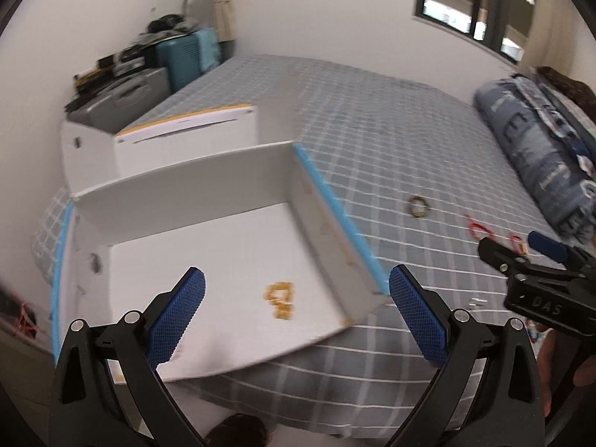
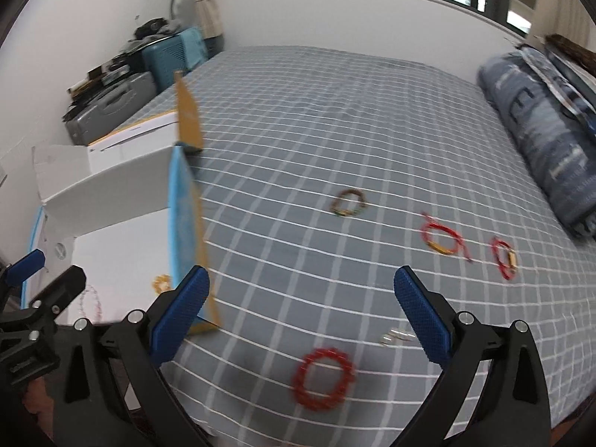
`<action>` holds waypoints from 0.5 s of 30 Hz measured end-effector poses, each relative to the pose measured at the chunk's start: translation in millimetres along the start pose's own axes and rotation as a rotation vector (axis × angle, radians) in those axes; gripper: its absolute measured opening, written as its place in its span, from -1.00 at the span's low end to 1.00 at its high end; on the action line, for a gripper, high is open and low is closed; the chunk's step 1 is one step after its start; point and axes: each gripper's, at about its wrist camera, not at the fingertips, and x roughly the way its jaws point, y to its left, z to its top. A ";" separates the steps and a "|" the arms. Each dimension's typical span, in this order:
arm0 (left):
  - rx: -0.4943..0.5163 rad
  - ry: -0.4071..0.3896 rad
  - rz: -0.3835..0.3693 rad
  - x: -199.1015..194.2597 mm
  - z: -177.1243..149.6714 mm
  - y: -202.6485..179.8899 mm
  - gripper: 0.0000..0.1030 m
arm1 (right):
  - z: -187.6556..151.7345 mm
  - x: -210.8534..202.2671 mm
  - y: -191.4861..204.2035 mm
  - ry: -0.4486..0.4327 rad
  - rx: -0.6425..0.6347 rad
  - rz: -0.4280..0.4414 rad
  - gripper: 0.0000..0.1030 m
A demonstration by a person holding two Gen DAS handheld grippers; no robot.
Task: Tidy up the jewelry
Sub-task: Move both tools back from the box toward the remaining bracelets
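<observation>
A white open box [image 1: 193, 171] with a blue-taped rim sits on the bed's left side; it also shows in the right wrist view [image 2: 111, 186]. A yellow bracelet [image 1: 280, 297] lies on its floor. My left gripper [image 1: 297, 309] is open and empty above the box's near edge. My right gripper [image 2: 301, 309] is open and empty over the bedspread, just above a red beaded bracelet [image 2: 323, 378]. A brown-green bracelet [image 2: 348, 203], a red-and-gold bracelet [image 2: 443, 240], a red bracelet [image 2: 504, 259] and small silver earrings [image 2: 396, 335] lie on the bed.
The grey checked bedspread [image 2: 335, 111] covers the bed. A rolled blue quilt [image 2: 551, 141] lies along the right. Suitcases and clutter [image 1: 149, 67] stand by the far left wall. The right gripper shows at the right of the left wrist view [image 1: 536, 275].
</observation>
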 end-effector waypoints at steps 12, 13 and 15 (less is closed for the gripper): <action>0.122 0.049 -0.120 13.7 -22.6 -96.1 0.89 | -47.4 -20.5 -105.3 0.005 0.117 -0.111 0.85; 0.132 0.059 -0.126 16.9 -26.3 -103.7 0.89 | -50.8 -21.7 -112.9 0.007 0.127 -0.113 0.85; 0.153 0.081 -0.138 23.9 -32.8 -116.0 0.89 | -61.3 -21.9 -135.0 0.020 0.155 -0.130 0.85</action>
